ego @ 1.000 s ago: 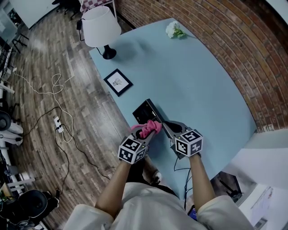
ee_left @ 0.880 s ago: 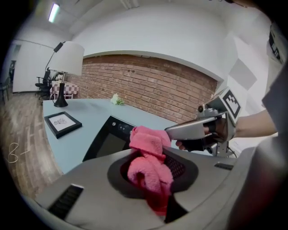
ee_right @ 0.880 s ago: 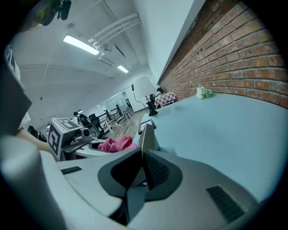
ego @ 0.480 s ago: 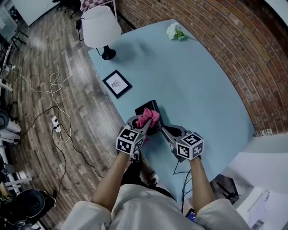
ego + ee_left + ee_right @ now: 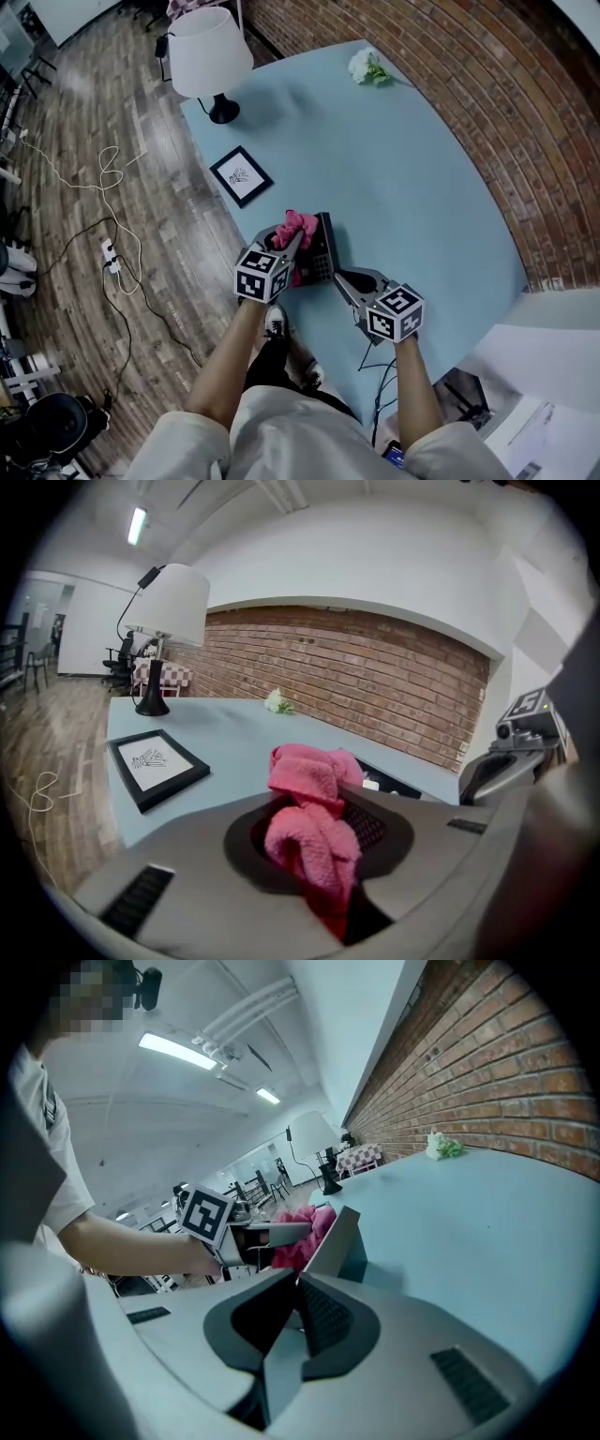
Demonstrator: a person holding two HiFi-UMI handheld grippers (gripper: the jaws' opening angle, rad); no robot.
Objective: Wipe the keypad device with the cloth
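Now your left gripper, clamped on the cloth, has swept from the near end to the far end of the device at the table edge. Your right gripper pinches its near corner shut. One pass looks done.

The keypad device lay at the table's near edge, the cloth over its far end; beyond, leftward, sat the picture frame, then the lamp.

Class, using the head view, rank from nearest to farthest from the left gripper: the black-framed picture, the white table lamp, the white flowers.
1. Black-framed picture, ahead-left of the left gripper.
2. White table lamp, far left edge.
3. White flowers, far side by the wall.
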